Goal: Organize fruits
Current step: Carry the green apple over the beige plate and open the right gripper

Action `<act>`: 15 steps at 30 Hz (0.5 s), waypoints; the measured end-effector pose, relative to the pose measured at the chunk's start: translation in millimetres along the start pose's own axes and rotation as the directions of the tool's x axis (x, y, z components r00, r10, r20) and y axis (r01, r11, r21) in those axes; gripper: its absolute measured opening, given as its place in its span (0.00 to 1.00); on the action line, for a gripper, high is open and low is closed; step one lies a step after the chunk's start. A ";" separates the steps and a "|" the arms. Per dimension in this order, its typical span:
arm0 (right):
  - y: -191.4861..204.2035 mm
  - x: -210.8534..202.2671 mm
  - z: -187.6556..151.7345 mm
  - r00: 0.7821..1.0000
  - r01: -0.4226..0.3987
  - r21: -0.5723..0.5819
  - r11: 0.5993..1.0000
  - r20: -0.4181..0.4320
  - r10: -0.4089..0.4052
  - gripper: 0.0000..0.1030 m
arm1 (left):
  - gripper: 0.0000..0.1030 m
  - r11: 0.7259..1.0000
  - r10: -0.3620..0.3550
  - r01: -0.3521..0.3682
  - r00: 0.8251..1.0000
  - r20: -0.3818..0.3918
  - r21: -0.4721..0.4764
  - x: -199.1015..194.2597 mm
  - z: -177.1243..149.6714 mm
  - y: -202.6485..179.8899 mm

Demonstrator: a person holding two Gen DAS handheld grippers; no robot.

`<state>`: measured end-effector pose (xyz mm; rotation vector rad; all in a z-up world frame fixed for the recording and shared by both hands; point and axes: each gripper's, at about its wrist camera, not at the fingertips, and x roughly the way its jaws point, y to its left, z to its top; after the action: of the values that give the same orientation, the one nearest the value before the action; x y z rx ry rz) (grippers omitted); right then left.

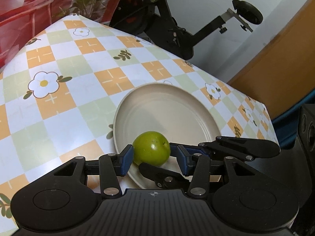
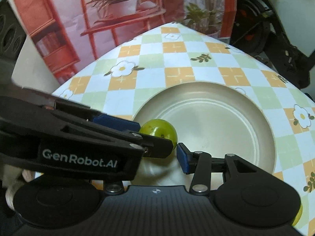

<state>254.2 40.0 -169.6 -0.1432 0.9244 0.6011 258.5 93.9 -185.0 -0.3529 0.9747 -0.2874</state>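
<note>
A round green fruit (image 1: pixel 151 147) lies at the near edge of a beige plate (image 1: pixel 169 106) on the checkered tablecloth. My left gripper (image 1: pixel 154 158) is open around the fruit: its left pad touches the fruit, its right pad stands a little apart. In the right wrist view the same fruit (image 2: pixel 160 130) sits on the plate (image 2: pixel 212 122), with the left gripper reaching in from the left. My right gripper (image 2: pixel 157 157) is open and empty just in front of the fruit; only its right finger (image 2: pixel 183 160) shows, the left one hidden behind the other gripper.
The table (image 1: pixel 59 90) has a flowered orange, green and white cloth. Its far edges drop off toward an exercise bike (image 1: pixel 177 27) and a red-shelf backdrop (image 2: pixel 78 19). A yellow-green object (image 2: pixel 297 215) peeks out at the lower right.
</note>
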 end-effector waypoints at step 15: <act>-24.9 -70.4 -11.6 0.983 0.008 0.012 1.000 0.183 -0.010 0.45 | 0.49 0.993 0.007 -0.033 0.975 0.220 0.113 -65.9 -6.5 -39.5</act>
<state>227.7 -14.8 -124.8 -0.0801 0.7481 0.5900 214.9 82.9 -122.4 -0.2619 0.7399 -0.2796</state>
